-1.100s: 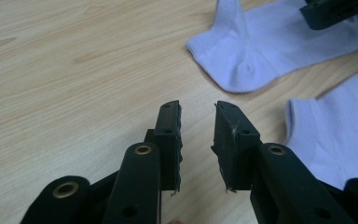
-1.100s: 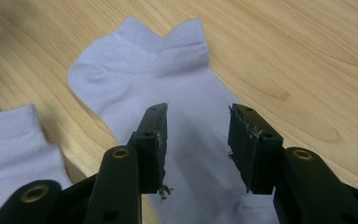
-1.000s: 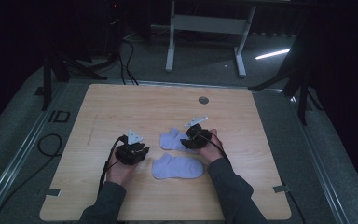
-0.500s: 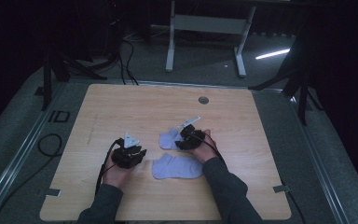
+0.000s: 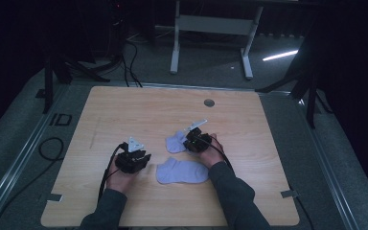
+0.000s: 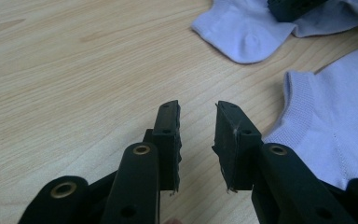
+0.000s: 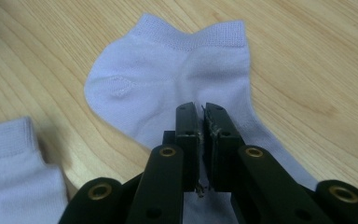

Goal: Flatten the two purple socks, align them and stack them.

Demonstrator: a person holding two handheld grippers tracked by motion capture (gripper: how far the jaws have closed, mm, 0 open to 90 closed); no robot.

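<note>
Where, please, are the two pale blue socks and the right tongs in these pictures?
Far sock [image 7: 168, 70], right gripper view, on its heel area below the cuff.
Near sock [image 5: 182, 171], high view, on the middle of its foot.
Right tongs [image 7: 202, 116], right gripper view, midway between the fingertips, over the far sock.

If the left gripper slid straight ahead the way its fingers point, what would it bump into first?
Probably bare table first. The farther sock lies ahead and slightly right, so the left gripper might then meet its edge; depth is unclear.

two socks on the table: one sock behind the other sock (slightly left).
</note>
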